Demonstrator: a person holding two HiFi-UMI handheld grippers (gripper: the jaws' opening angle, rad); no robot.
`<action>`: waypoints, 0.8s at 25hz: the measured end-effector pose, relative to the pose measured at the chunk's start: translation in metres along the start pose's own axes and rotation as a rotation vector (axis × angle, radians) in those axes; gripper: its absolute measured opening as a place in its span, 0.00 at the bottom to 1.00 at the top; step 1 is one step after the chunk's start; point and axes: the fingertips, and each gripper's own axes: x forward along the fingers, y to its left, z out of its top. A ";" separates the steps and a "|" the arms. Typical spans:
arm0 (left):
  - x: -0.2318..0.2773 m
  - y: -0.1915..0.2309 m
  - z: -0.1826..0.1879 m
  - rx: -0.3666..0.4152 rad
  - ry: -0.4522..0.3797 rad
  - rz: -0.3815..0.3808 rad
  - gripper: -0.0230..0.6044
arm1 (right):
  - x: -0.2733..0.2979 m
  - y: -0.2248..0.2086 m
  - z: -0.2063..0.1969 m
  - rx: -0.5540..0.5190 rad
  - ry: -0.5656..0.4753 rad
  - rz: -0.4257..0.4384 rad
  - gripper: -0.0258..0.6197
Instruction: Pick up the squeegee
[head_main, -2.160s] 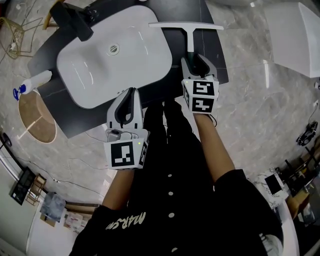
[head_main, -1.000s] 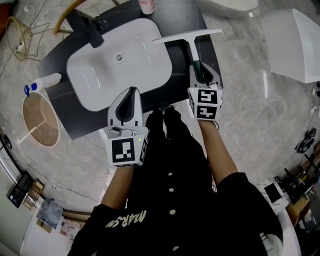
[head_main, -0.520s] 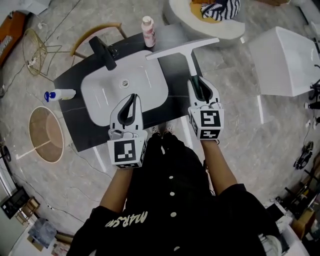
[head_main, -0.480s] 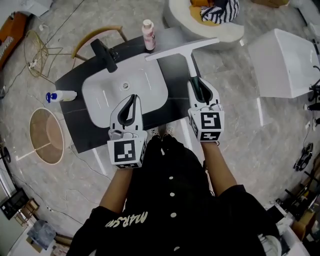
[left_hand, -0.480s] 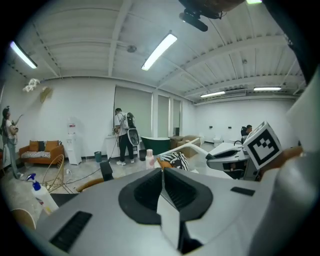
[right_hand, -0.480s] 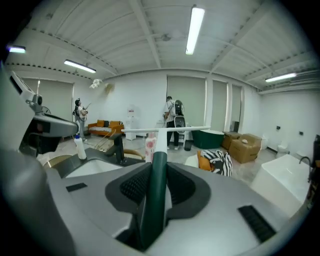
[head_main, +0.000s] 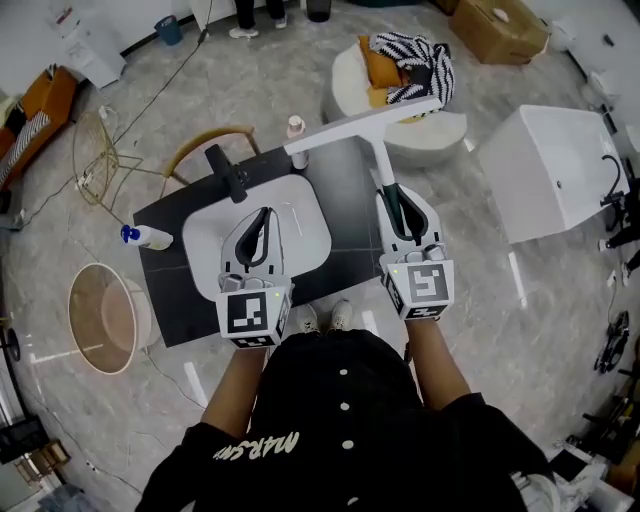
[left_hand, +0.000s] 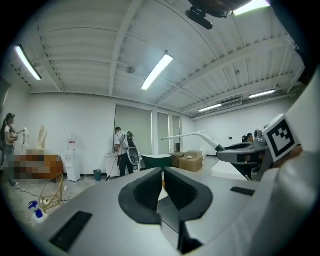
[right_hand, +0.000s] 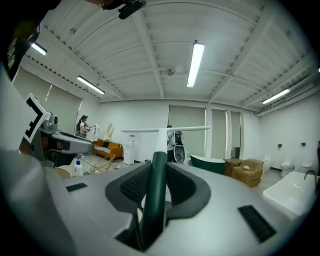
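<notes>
Two hand-held grippers show in the head view. The left hand-held gripper (head_main: 262, 216) sits left of centre over the white sink (head_main: 305, 238), and the right hand-held gripper (head_main: 394, 198) sits right of centre over the dark desk (head_main: 350, 195). The squeegee (head_main: 363, 124) runs from the right one toward the upper middle of the frame. Its white blade bar lies crosswise and appears to be off the desk.

In the left gripper view, the left hand-held gripper (left_hand: 163, 174) has its jaws pressed together with nothing between them. The squeegee (left_hand: 192, 135) shows as a pale arc at centre right.

In the right gripper view, the right hand-held gripper (right_hand: 157, 172) pinches the dark green handle of the squeegee (right_hand: 158, 150). The white neck and bar stand at frame centre.

The squeegee looks light and stiff, probably plastic with a soft rubber edge. The smooth handle could twist in the pinch, since the long bar gives it leverage. The green handle is the place to hold it, and a grip closer to the neck would steady it.
</notes>
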 end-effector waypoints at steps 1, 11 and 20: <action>0.000 0.001 0.007 0.005 -0.017 0.002 0.07 | -0.002 -0.002 0.008 -0.006 -0.019 -0.002 0.18; -0.002 0.003 0.052 0.033 -0.118 0.015 0.07 | -0.026 -0.012 0.063 -0.040 -0.190 -0.017 0.18; 0.000 0.004 0.052 0.032 -0.130 0.023 0.07 | -0.023 -0.012 0.067 -0.011 -0.237 -0.011 0.18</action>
